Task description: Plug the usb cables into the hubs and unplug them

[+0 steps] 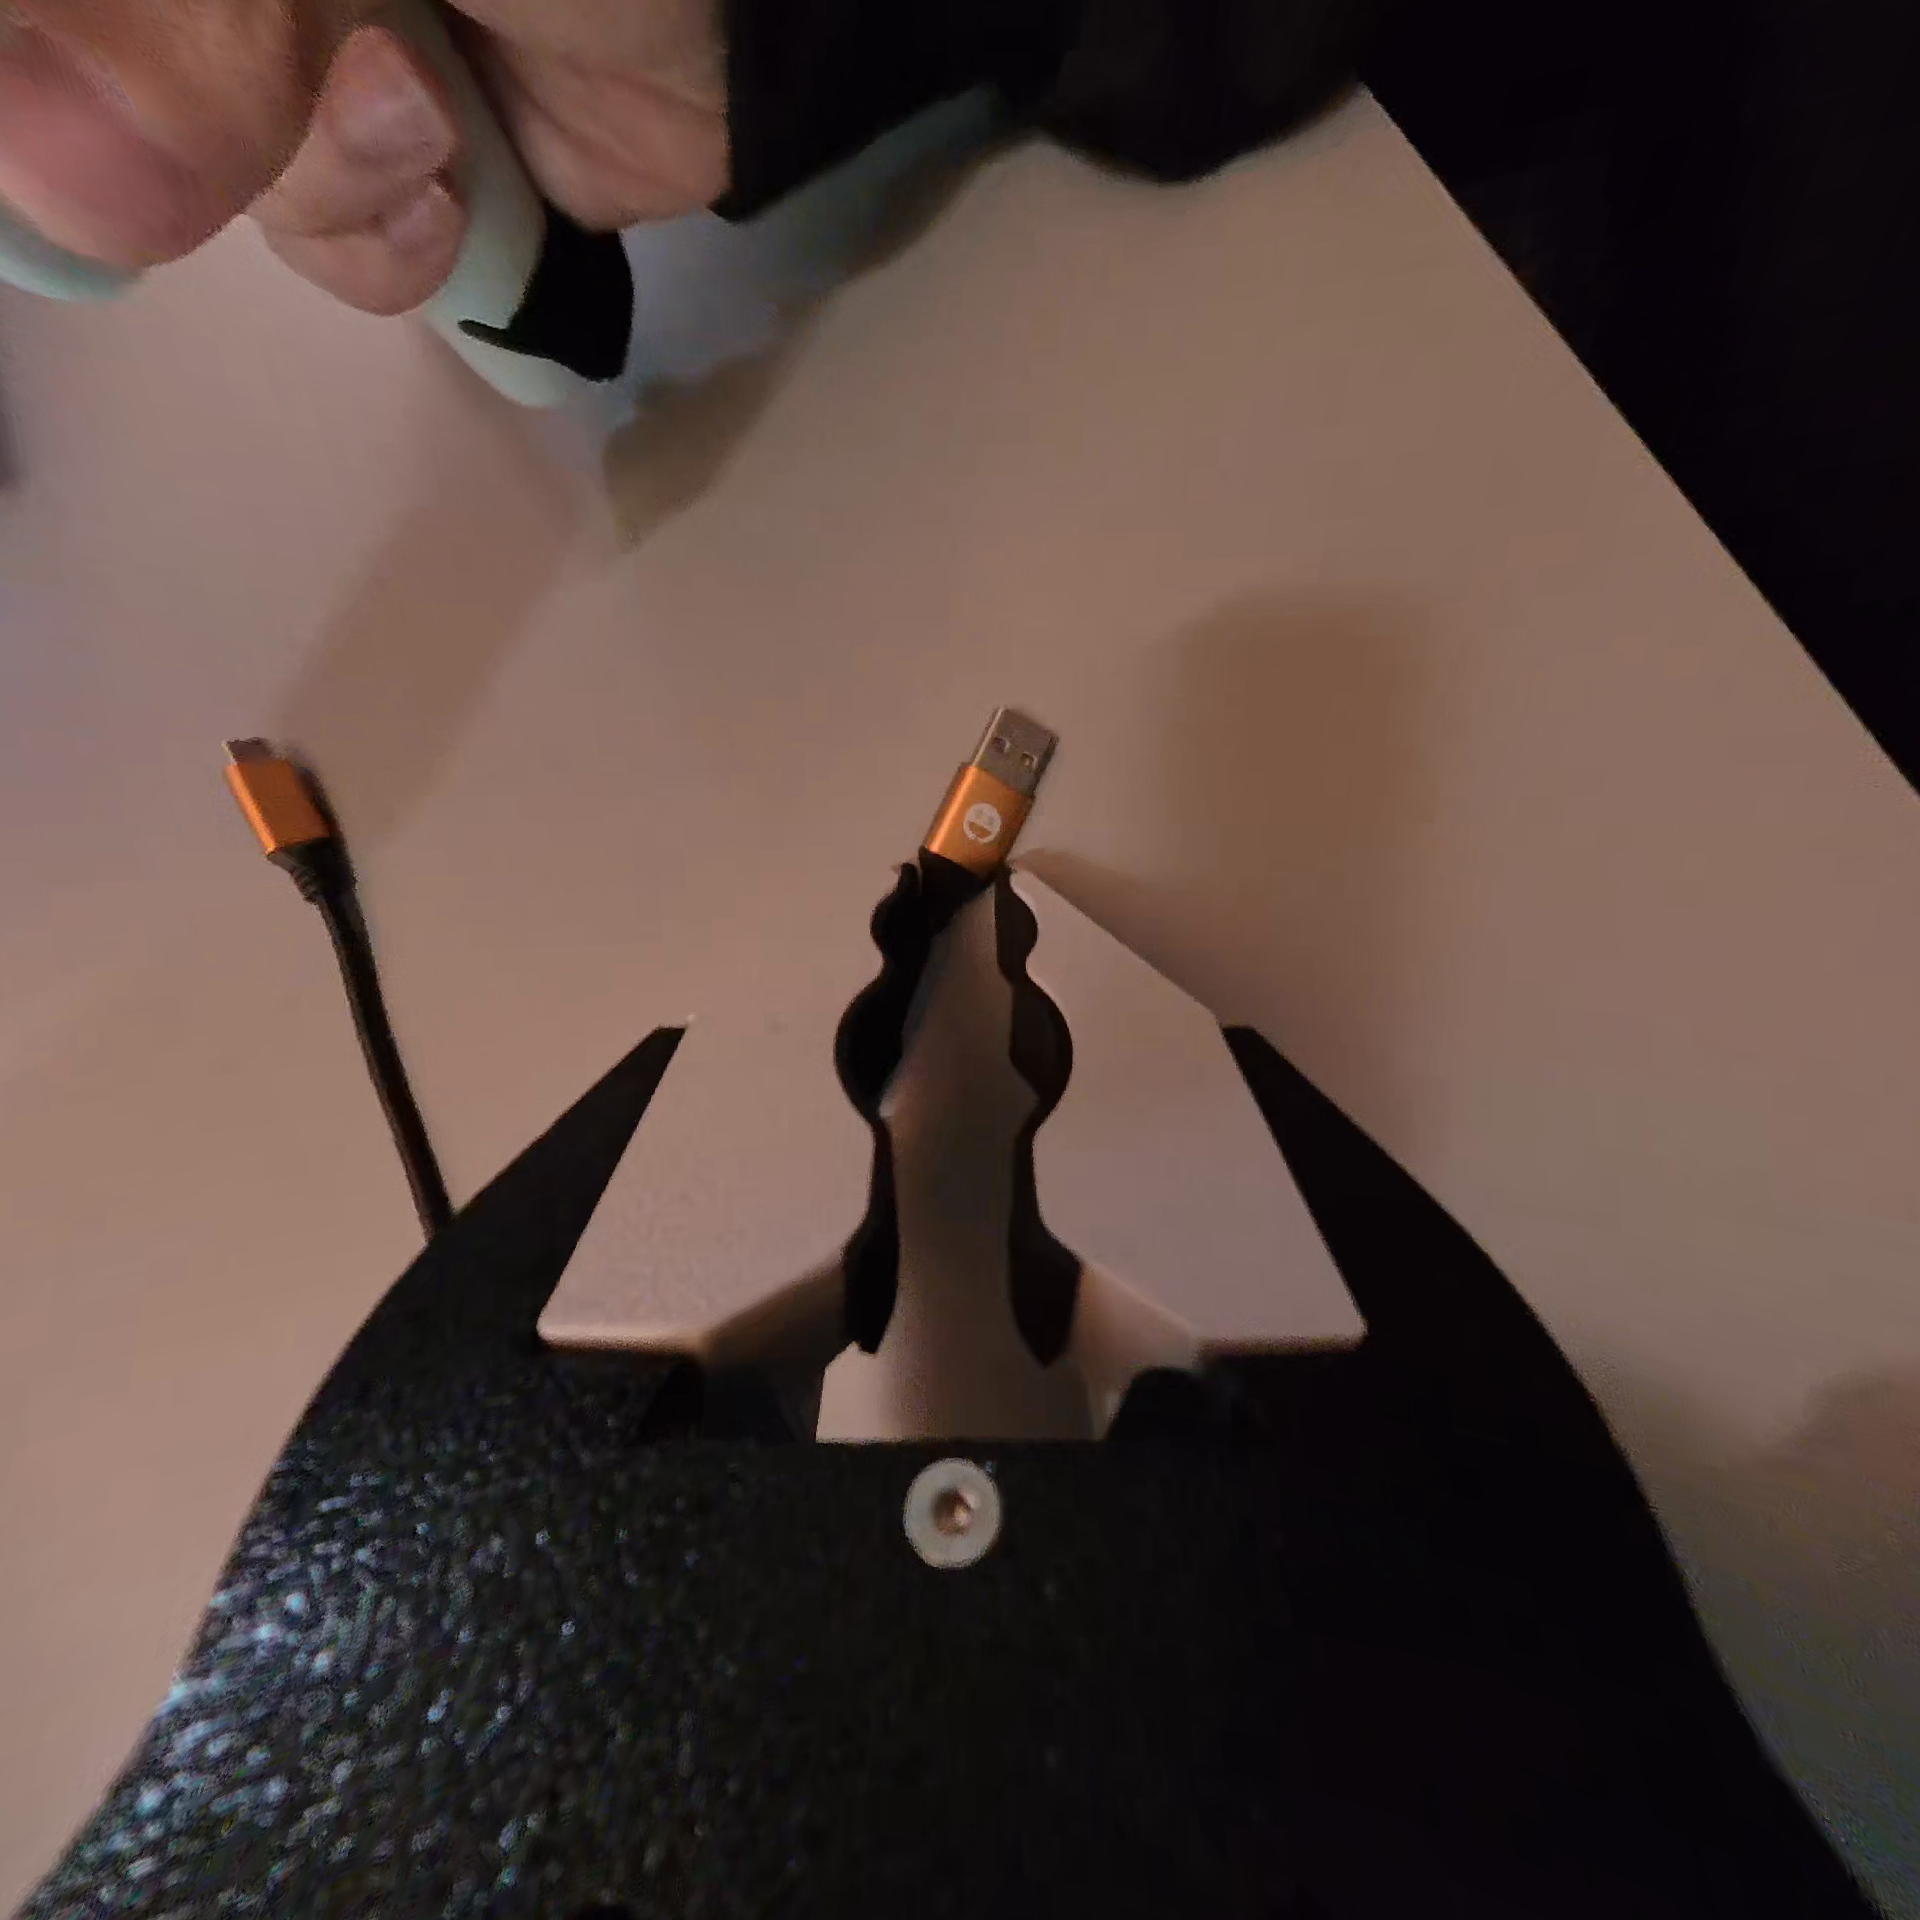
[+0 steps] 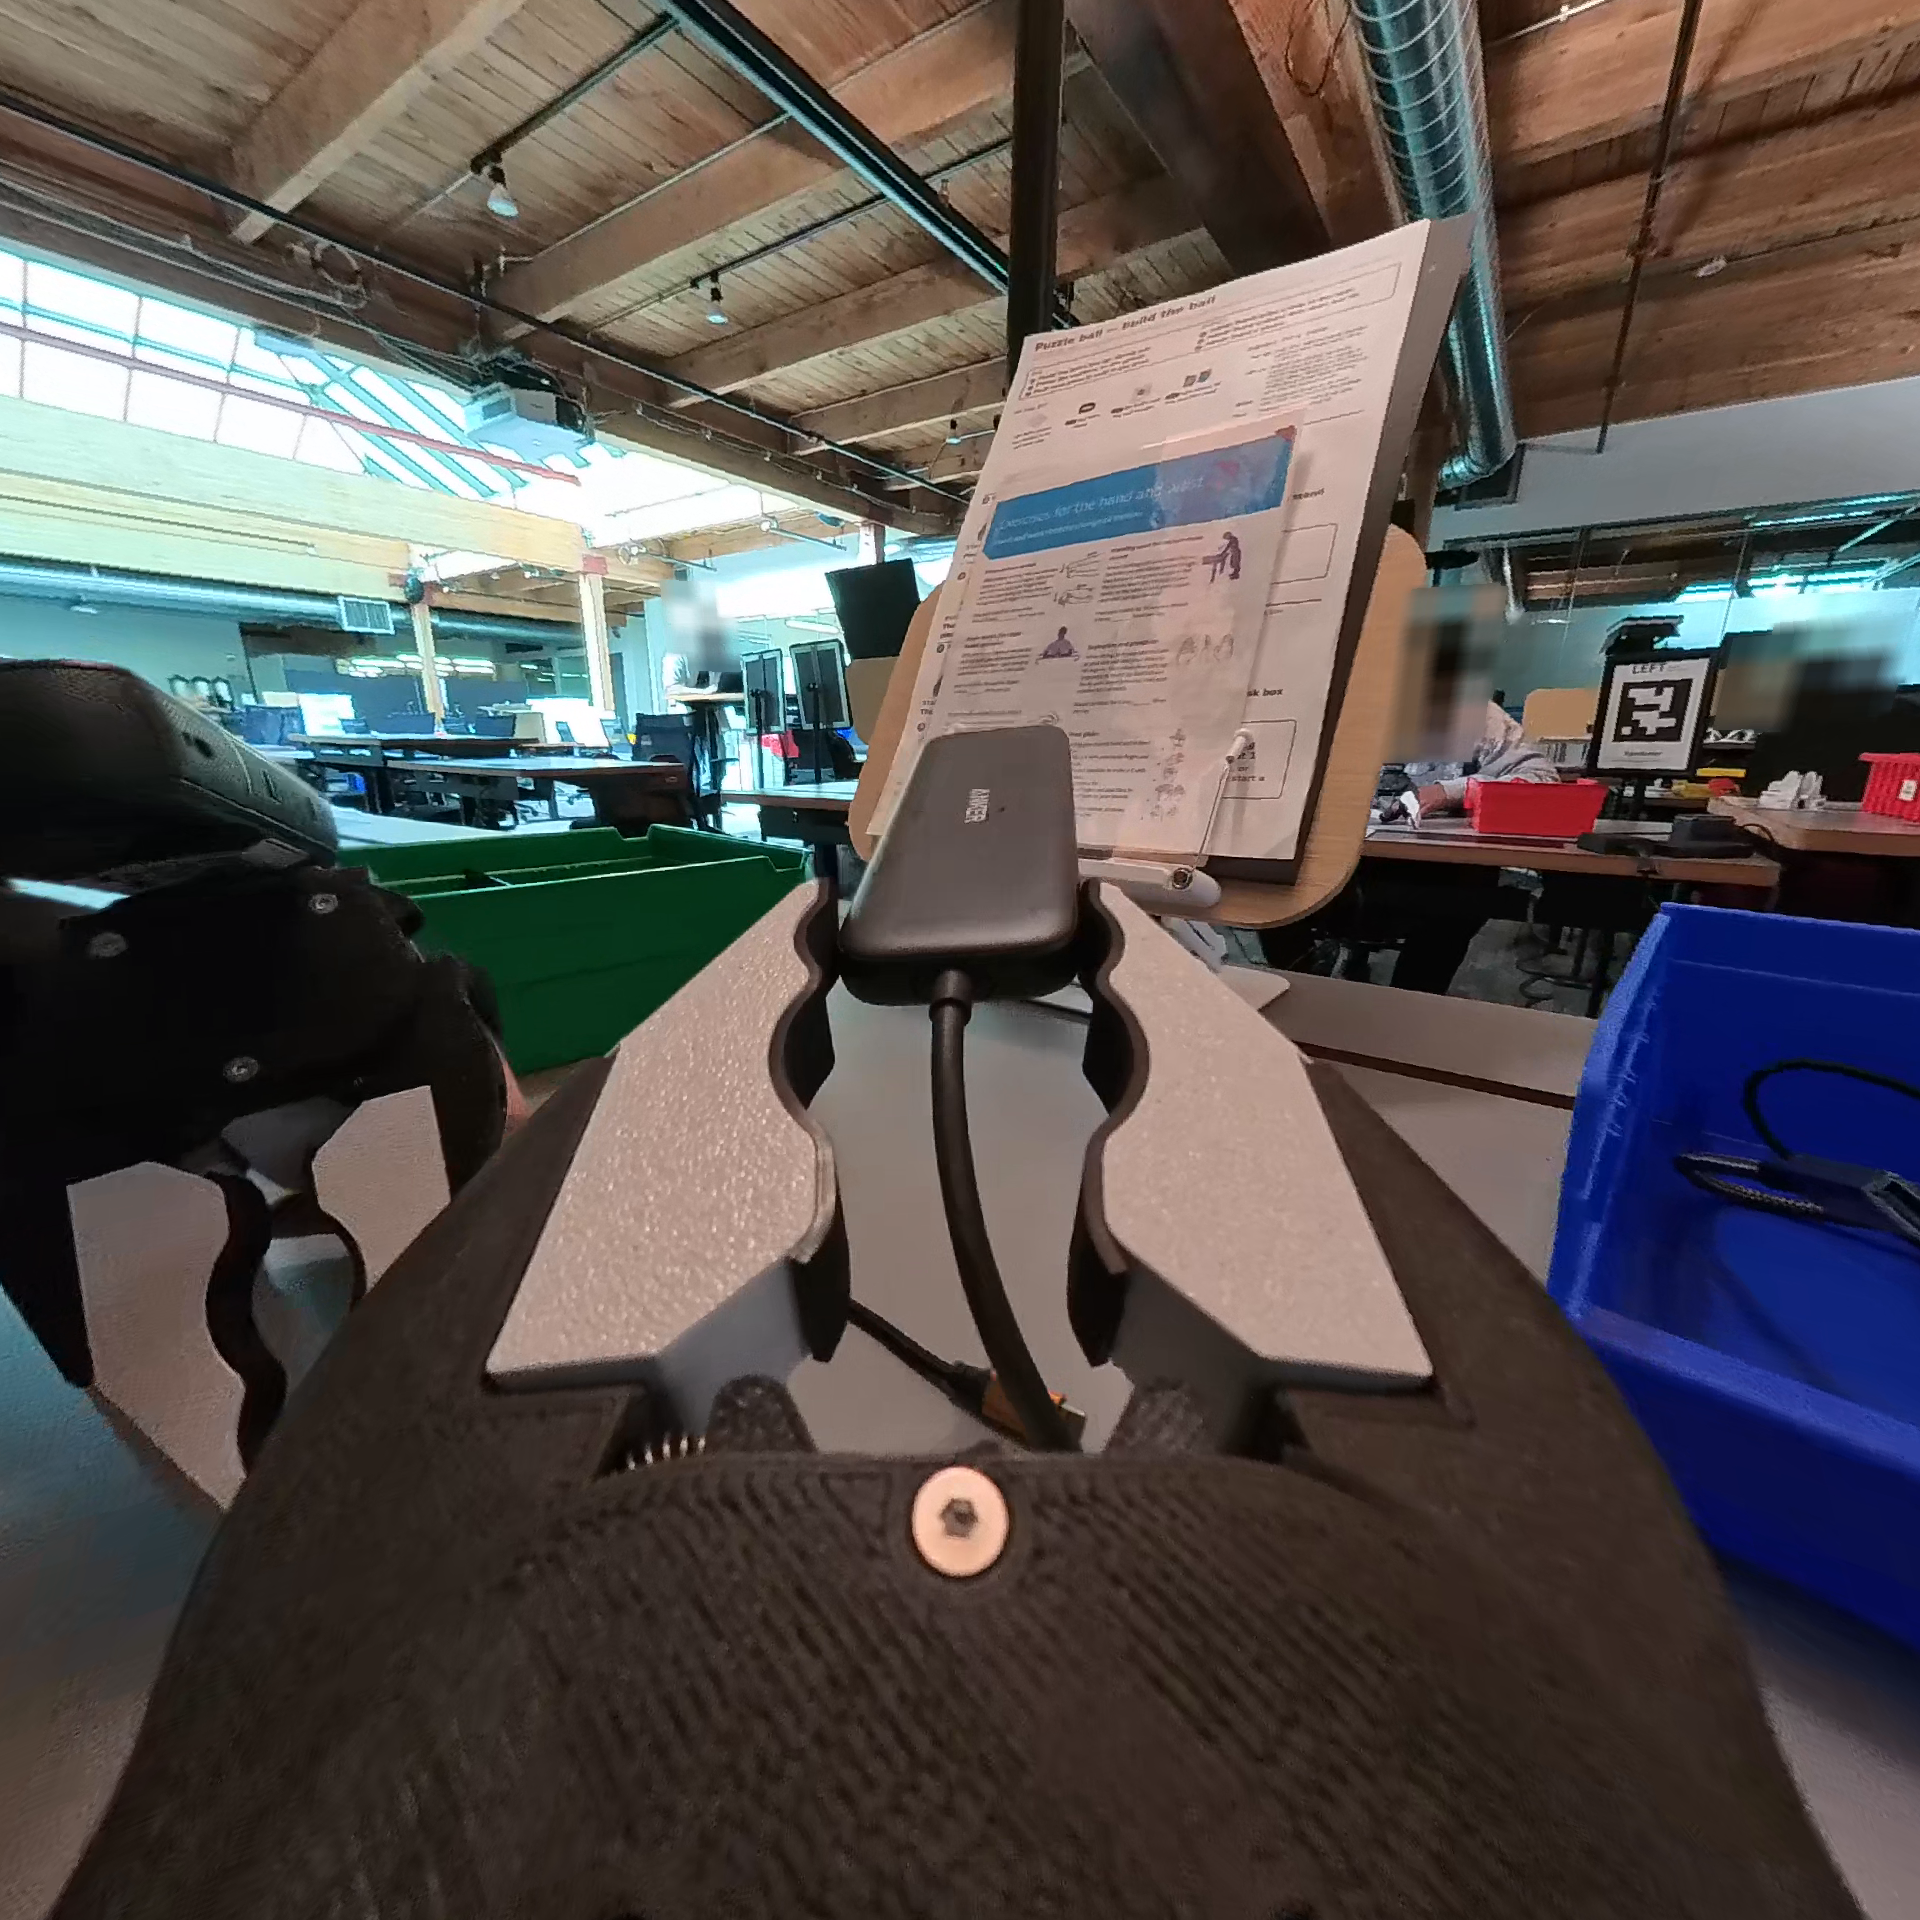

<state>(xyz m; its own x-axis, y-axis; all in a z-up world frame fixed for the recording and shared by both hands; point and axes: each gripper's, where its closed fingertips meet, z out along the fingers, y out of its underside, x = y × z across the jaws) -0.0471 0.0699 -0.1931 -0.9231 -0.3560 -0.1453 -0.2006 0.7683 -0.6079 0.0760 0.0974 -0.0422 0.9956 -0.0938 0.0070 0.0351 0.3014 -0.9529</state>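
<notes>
Left wrist view: our left hand-held gripper (image 1: 961,868) is clamped on a braided cable just behind its orange USB-A plug (image 1: 985,805), leaving the metal tip free ahead, we judge ready for insertion. It hangs over a pale surface (image 1: 1247,540). The cable's other orange plug (image 1: 272,805) is seen to the left. A hand (image 1: 364,135) grips a handle beyond.

Right wrist view: our right hand-held gripper (image 2: 961,940) is clamped on a dark USB hub (image 2: 961,842), lifted and tilted, its own black cord (image 2: 971,1195) trailing back between the fingers. The left gripper sits close at left. A document stand (image 2: 1164,582), green bin (image 2: 603,925) and blue bin (image 2: 1662,1247) crowd around.
</notes>
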